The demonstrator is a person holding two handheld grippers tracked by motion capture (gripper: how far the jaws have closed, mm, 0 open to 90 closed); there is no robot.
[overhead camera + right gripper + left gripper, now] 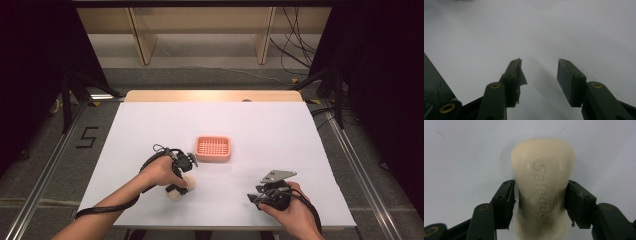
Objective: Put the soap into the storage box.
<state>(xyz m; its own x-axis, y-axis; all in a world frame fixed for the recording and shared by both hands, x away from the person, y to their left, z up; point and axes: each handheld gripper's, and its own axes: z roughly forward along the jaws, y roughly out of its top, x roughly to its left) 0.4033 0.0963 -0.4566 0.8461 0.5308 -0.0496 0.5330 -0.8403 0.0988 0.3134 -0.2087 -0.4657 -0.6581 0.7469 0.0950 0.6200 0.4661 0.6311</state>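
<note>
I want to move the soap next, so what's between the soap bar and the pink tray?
Nothing: in the high view, bare white table separates the soap bar, held by the left gripper, from the pink tray.

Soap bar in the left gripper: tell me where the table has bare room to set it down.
Free: the white table beyond the pink basket, and its right side. Crowded: the near edge, where the left gripper grips the soap bar and the right gripper rests.

A black "5" mark (88, 137) and loose cables (295, 47) lie on the grey floor (45, 165).
</note>
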